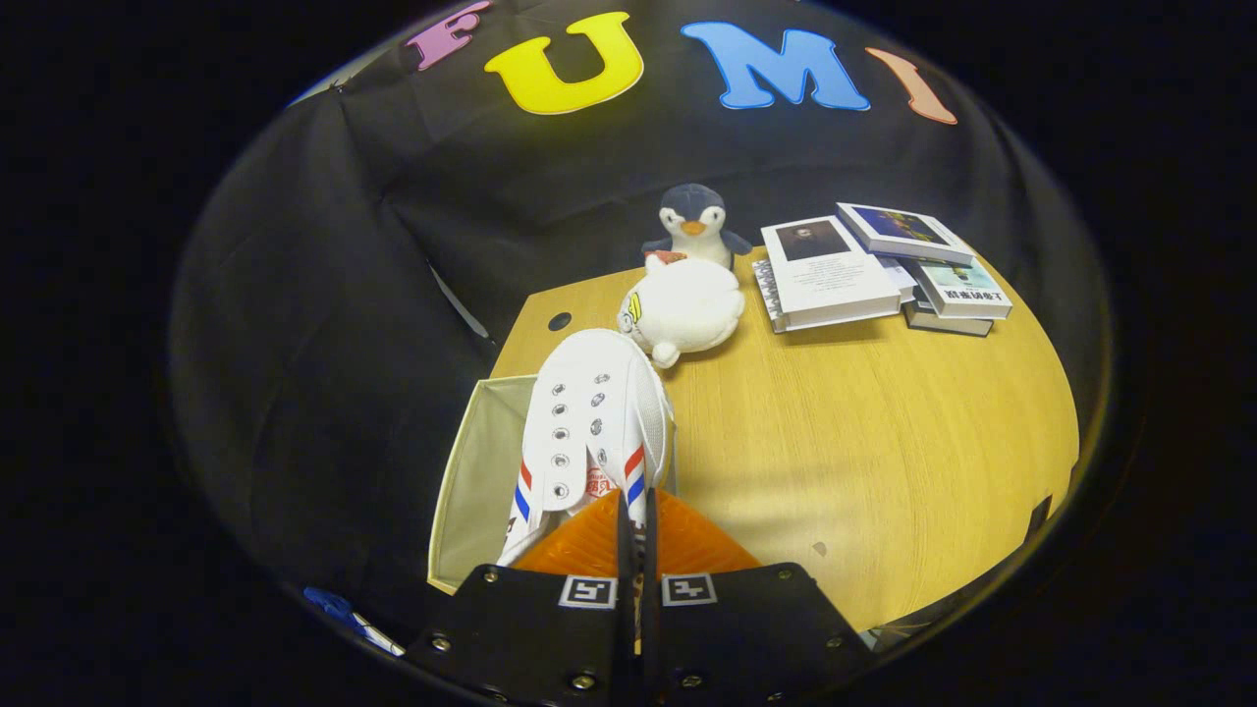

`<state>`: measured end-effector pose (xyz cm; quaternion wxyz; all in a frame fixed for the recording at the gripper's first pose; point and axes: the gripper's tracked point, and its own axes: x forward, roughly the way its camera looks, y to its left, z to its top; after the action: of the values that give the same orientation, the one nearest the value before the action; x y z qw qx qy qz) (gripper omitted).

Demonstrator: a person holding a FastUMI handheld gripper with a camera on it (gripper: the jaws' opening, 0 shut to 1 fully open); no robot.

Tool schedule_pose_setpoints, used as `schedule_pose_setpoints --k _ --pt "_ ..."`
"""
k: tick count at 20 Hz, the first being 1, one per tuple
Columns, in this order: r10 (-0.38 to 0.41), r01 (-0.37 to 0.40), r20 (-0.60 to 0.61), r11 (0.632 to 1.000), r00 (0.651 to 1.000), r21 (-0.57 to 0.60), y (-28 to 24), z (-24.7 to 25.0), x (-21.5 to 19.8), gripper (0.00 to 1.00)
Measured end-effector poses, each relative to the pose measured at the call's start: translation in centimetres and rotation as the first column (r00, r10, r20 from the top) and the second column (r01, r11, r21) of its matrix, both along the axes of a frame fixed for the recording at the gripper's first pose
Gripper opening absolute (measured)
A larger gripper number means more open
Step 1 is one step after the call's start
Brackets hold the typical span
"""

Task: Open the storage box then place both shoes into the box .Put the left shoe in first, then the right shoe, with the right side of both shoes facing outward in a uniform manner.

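A white sneaker [594, 422] with red and blue stripes hangs toe-forward just ahead of my gripper [636, 525]. The orange fingers [579, 545] are pressed together on the edge of the shoe's opening, near the heel. The shoe sits over the right rim of an open beige storage box [481, 471], which stands at the left end of the wooden table [864, 432]. Part of the box's inside wall shows to the left of the shoe; its bottom is hidden.
A white plush toy [683, 309] lies just beyond the shoe's toe, with a penguin plush [694, 226] behind it. A pile of books [879, 270] sits at the table's far right. Black cloth hangs behind and to the left.
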<state>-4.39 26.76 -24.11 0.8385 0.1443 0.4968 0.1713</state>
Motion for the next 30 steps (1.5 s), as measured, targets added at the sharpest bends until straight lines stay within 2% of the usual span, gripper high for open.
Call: schedule_pose_setpoints --k 5,9,11,13,14,19,23,26,30 --pt "0.002 -0.002 -0.009 1.000 1.000 0.003 3.2 -0.7 0.2 0.03" --pt "0.025 -0.025 -0.004 0.999 1.000 -0.039 4.2 -2.0 -0.2 0.03" --pt "0.029 -0.029 0.059 1.000 0.998 -0.006 4.7 -0.8 0.9 0.27" --pt "0.027 -0.023 0.110 0.999 0.994 -0.031 3.2 1.0 1.8 0.75" --pt "0.028 -0.023 0.125 0.999 0.992 -0.046 3.3 0.1 2.0 0.99" --pt "0.012 -0.008 0.188 1.000 0.982 -0.021 0.5 2.4 2.2 0.98" --pt "0.010 -0.001 0.297 1.000 0.955 -0.029 -3.4 5.4 2.5 0.98" --pt "0.002 0.020 0.397 0.999 0.918 -0.051 -6.9 7.9 2.9 0.98" --pt "0.001 0.077 0.524 0.989 0.852 -0.126 -12.3 10.6 3.3 0.98"
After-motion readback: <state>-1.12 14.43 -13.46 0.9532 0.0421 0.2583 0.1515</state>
